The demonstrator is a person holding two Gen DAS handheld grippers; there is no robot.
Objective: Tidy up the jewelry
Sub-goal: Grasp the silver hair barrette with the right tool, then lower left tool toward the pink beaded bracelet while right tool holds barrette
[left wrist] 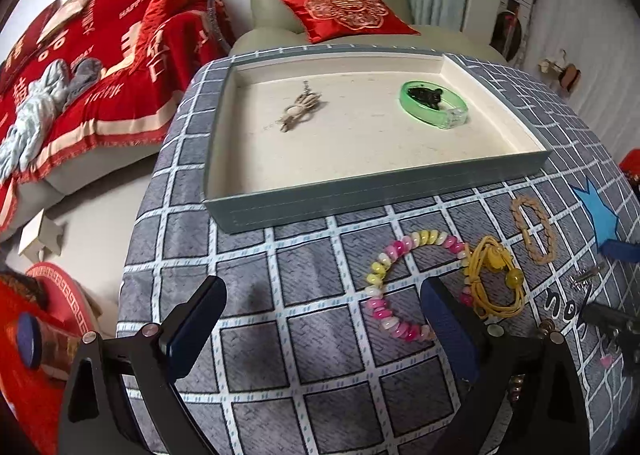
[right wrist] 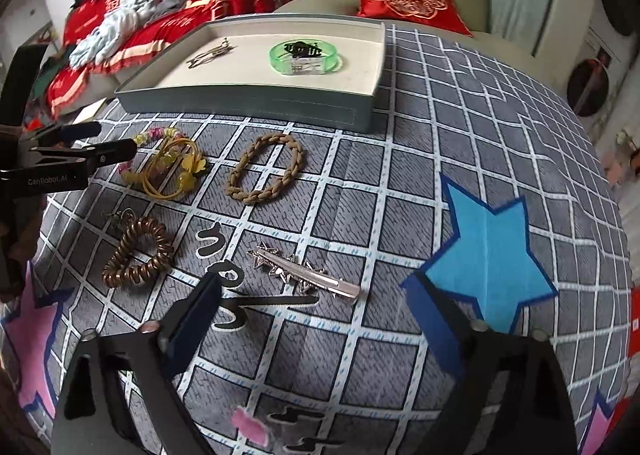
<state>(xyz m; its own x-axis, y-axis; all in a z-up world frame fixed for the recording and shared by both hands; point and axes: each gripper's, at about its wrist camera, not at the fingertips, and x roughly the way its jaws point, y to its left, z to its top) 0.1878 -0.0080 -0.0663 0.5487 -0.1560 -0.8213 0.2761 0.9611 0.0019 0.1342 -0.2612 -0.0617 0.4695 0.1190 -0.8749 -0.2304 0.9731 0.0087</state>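
Nearest the right gripper (right wrist: 312,315), whose jaws stand wide apart with nothing pinched, lies the silver hair clip (right wrist: 306,271) on the grey checked cloth (right wrist: 400,191), just ahead of the pads. Its long axis runs from upper left to lower right in the right wrist view, the plain smooth end pointing lower right and the spiky star trim along the upper edge. It looks light, stiff and slippery, so a hold across the narrow middle, square to that axis, seems safest; the flat metal could skate on the cloth. To its left sits the brown coil hair tie (right wrist: 138,253), soft and springy, and further off the braided tan band (right wrist: 266,169). The left gripper (left wrist: 324,319) is likewise spread and empty, above the pink-and-yellow bead bracelet (left wrist: 400,279), a loose curve that would sag if lifted; touching it is a yellow cord bracelet (left wrist: 494,279). Farthest, the tray (left wrist: 360,191) already holds 2 pieces: a green bangle (left wrist: 434,105) and a pale chain (left wrist: 300,107).
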